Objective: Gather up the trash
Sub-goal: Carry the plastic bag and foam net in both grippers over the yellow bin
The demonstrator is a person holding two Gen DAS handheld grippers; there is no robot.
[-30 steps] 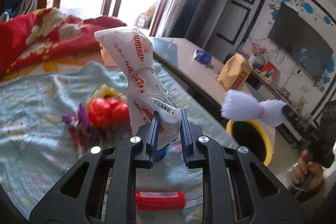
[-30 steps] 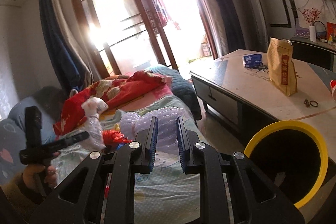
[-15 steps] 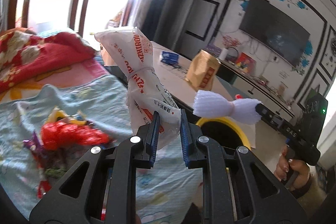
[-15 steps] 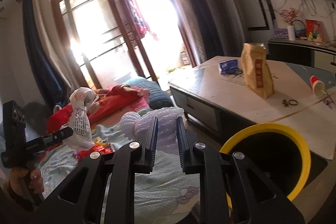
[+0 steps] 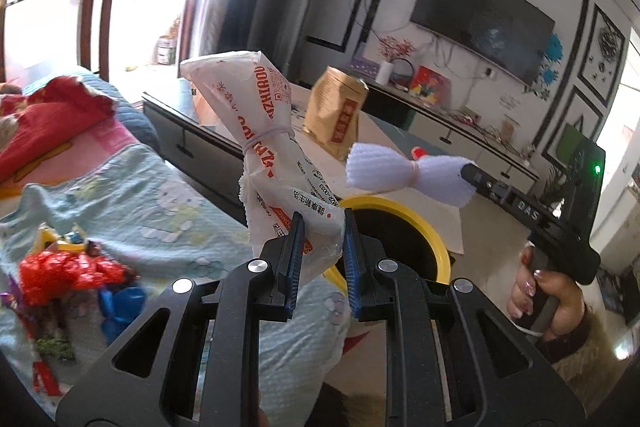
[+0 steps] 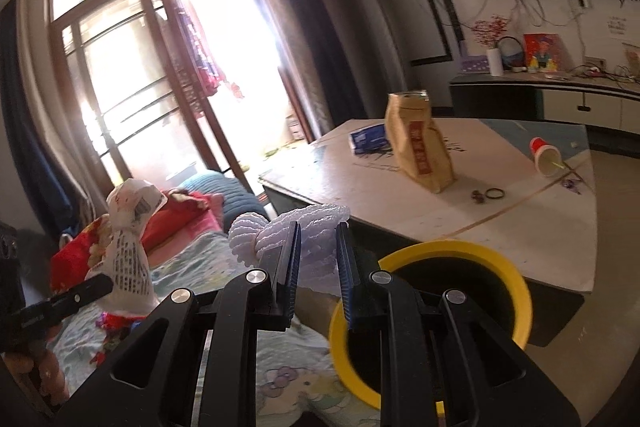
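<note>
Left gripper (image 5: 320,247) clamped on white wrapper (image 5: 264,147), "ZHIROU" printed red. Right gripper (image 6: 318,259) clamped on foam net (image 6: 280,231). Yellow-rimmed bin (image 6: 440,251) lower right; "DAS" read on right gripper in left view.

Sunlight blazes through the tall brown-framed window (image 6: 160,75), dark curtain (image 6: 28,131) beside it. A wall-mounted television (image 5: 482,21) hangs on the white, blue-flowered wall, above a low cabinet (image 6: 560,99); pale tabletop (image 6: 500,219) centre-room.

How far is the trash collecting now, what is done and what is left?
Nothing visibly dropped in the bin yet. In hand: the left gripper holds a white bag, the right gripper a foam net, both near it. Left: wrappers on the bed.
</note>
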